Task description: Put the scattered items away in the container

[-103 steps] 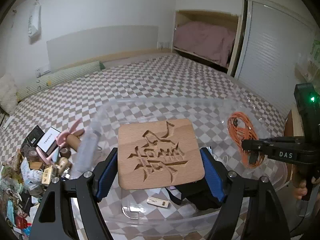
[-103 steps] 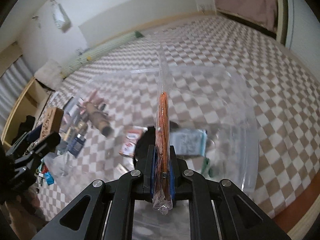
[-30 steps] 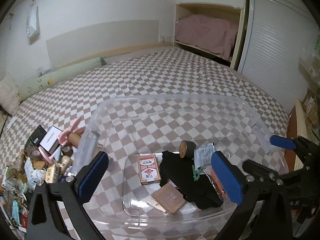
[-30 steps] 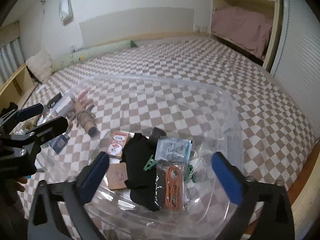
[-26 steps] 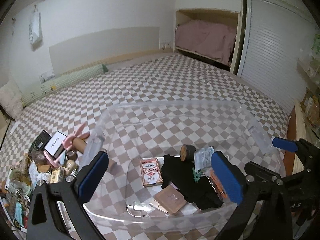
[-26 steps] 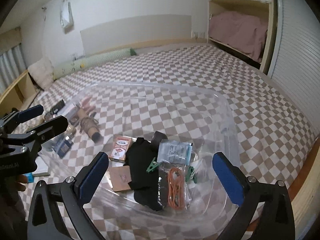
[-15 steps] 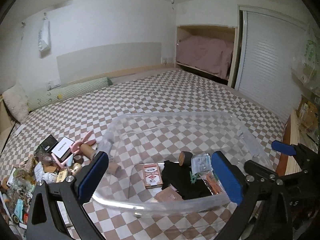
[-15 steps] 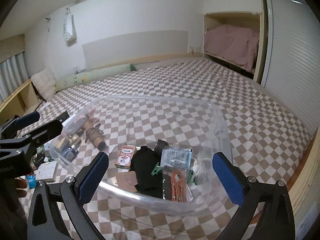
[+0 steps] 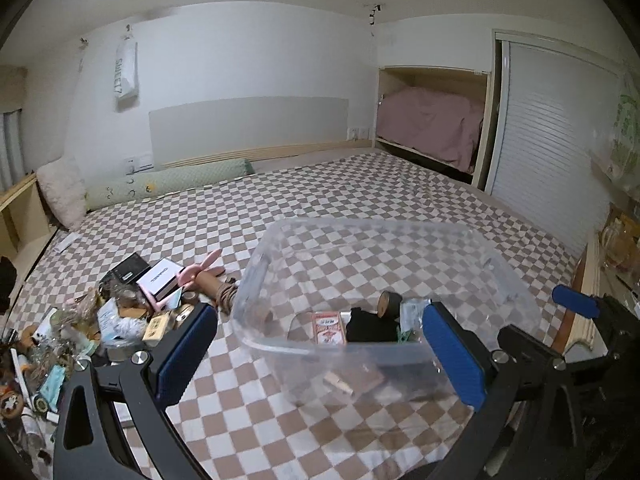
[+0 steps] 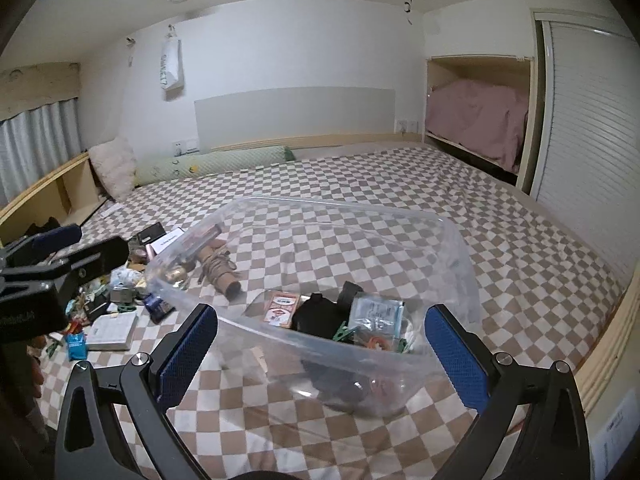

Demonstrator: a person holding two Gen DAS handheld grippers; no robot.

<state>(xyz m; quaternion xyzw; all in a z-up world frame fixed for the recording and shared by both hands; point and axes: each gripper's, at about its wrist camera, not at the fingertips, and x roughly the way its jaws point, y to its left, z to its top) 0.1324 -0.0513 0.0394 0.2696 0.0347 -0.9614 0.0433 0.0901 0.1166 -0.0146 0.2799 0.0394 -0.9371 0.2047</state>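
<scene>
Centre frame on the checkered bed (image 9: pixel 360 200), clear container (image 9: pixel 508 280) runs left-right, just beyond both sets of fingers; left gripper (image 9: pixel 320 354) and right gripper (image 10: pixel 322 354) spread wide, empty; scattered items (image 9: pixel 100 320) lower left.

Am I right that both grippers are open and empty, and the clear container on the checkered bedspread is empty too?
Not quite: the clear container is not empty. The right wrist view shows a card box, a black item and an orange cable inside. Both grippers are open and empty.
</scene>
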